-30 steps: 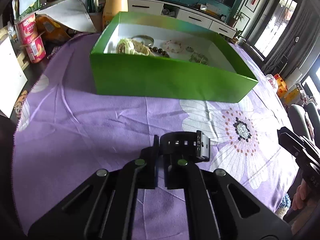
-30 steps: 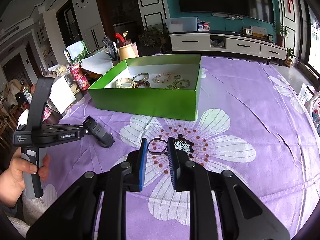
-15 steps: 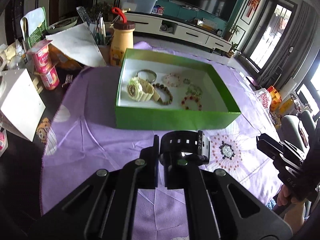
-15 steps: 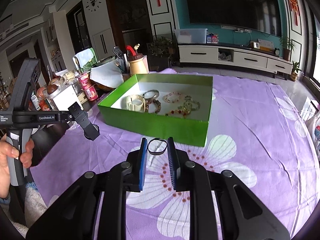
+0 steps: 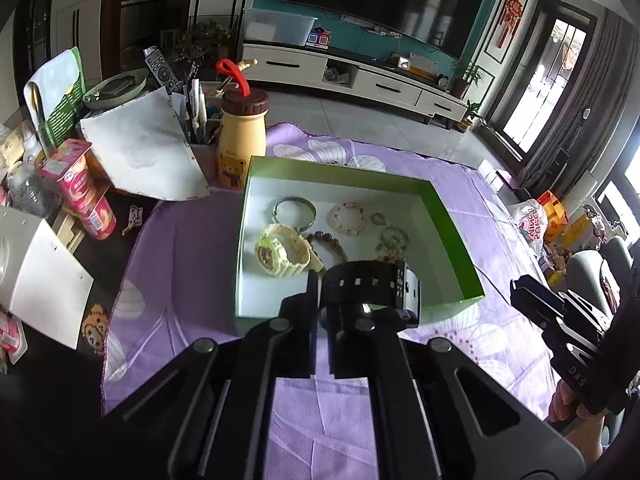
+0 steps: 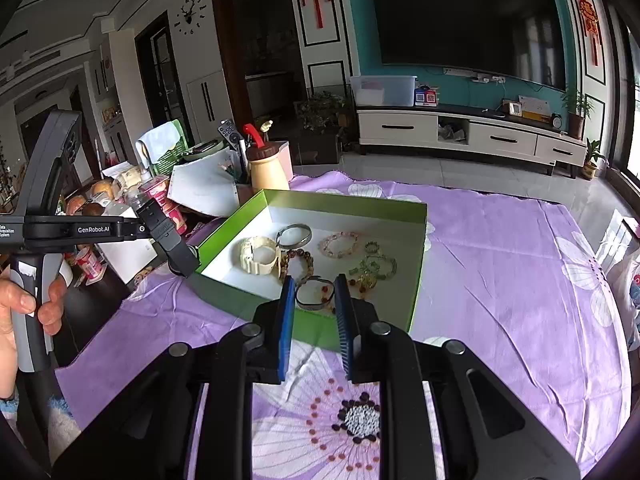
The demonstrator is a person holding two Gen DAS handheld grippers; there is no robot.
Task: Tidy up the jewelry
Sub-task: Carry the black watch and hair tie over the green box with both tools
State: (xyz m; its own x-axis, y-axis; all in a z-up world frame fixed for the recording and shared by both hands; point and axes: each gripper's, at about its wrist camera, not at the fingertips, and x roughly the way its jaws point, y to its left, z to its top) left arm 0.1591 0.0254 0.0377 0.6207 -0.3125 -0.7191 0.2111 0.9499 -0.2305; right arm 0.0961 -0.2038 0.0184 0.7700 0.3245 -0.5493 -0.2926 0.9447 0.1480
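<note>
Black watch (image 5: 370,280) pinched by strap in left gripper (image 5: 320,312), hanging above near edge of green box (image 5: 360,178). Rigid-ish, bit heavy, strap grip fine. Right gripper (image 6: 314,300) clamps thin bangle (image 6: 314,296) there too: light, slippery, guessing it twists easily.

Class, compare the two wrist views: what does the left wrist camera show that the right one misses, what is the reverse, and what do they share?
Only the left wrist view shows the black watch clamped in the left gripper. Only the right wrist view shows the dark bangle held between the blue pads of the right gripper. Both show the green box with the cream watch inside, on the purple cloth.
</note>
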